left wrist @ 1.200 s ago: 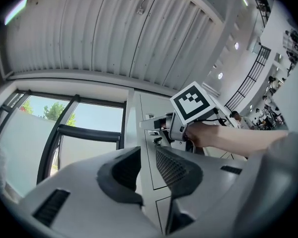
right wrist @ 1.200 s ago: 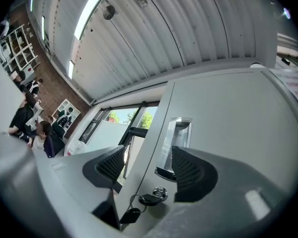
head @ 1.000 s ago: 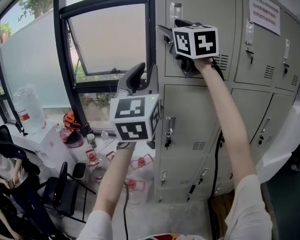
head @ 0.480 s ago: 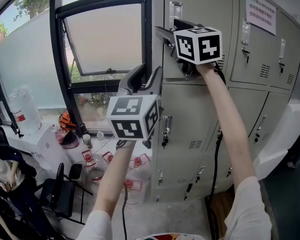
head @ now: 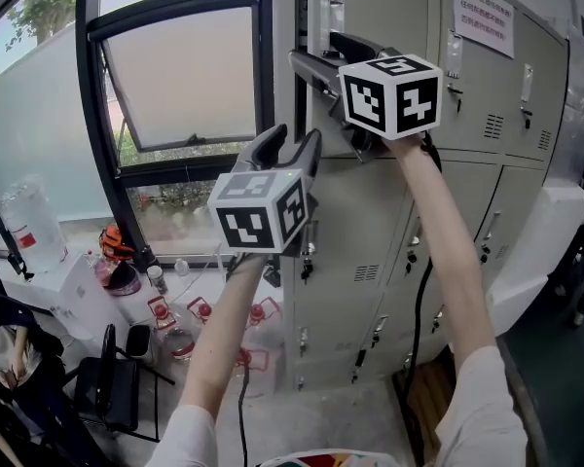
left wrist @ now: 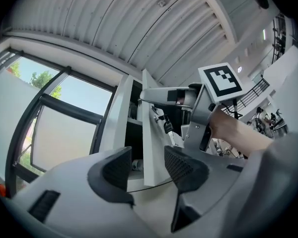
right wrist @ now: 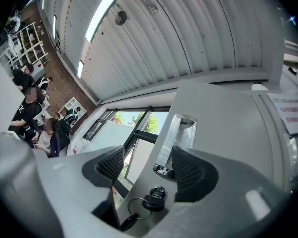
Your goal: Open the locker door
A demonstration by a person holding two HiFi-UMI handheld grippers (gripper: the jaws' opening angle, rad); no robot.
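The grey upper locker door (head: 384, 3) stands slightly ajar. In the left gripper view its free edge (left wrist: 150, 133) sits between the jaws with the dark inside beside it. My left gripper (head: 290, 149) is at the door's lower corner. Its jaws are opening, and the pads (left wrist: 181, 163) do not press on the edge. My right gripper (head: 331, 54) reaches the same door higher up, by the metal handle (right wrist: 180, 133). A key (right wrist: 156, 195) on a ring sits in the lock below it. The right gripper (right wrist: 149, 165) stands open.
More grey lockers (head: 487, 193) fill the right side, one with a paper notice (head: 482, 13). A dark-framed window (head: 175, 86) is to the left. Below it are bottles (head: 175, 319) on the floor and a black chair (head: 117, 382). A small padlock (head: 307, 248) hangs on the locker underneath.
The left gripper's jaws have spread wider at the door's edge. The head view has swung a little to the right. The right gripper stays at the handle.
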